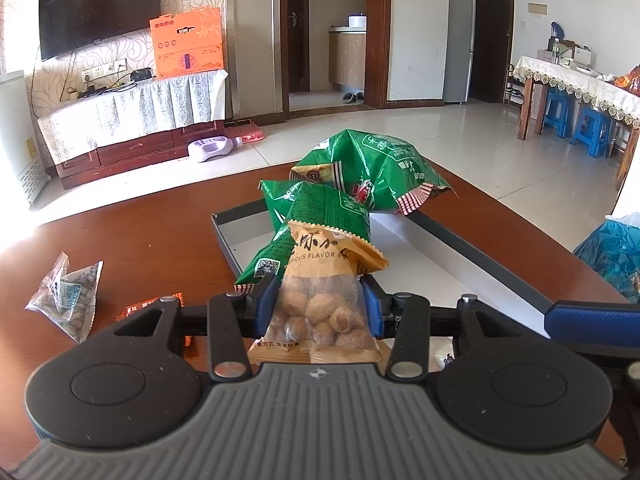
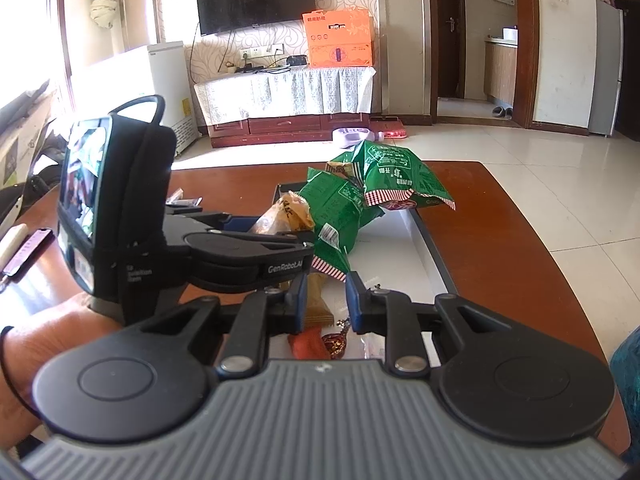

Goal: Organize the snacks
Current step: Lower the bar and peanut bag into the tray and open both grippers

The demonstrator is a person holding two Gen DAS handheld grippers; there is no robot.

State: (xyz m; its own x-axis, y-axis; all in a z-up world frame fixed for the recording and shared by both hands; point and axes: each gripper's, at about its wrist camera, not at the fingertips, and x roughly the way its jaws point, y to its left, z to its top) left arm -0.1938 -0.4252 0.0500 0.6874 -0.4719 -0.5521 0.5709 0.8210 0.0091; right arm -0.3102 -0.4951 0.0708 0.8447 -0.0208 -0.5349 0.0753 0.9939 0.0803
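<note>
**Left tool grips a peanut packet at the tray**

The brown bench point(image 1: 132, 236) fills the lower half of both views. On it lies a grey-rimmed tray point(image 1: 224, 236) with a white floor, running from the middle toward 4 o'clock in the left wrist view. Green snack bags point(image 1: 384, 172) are heaped at the tray's far end, at 12 o'clock from the left tool point(image 1: 320, 304); a smaller green bag point(image 1: 320, 208) leans down from the heap toward the tool.

The left tool is clamped on a yellow-topped coated-peanut packet point(image 1: 320, 312), blue pads pressing its clear lower half from both sides, the packet upright in front of the green bags at the tray's near end.

The right tool point(image 2: 326, 300) has its fingers slightly parted with nothing between them, above the tray's near end, where small red-wrapped sweets point(image 2: 334, 342) lie.

At 9 o'clock in the left view a clear packet of seeds point(image 1: 66, 300) rests on the bench, an orange wrapper point(image 1: 148, 306) just beside it.
</note>
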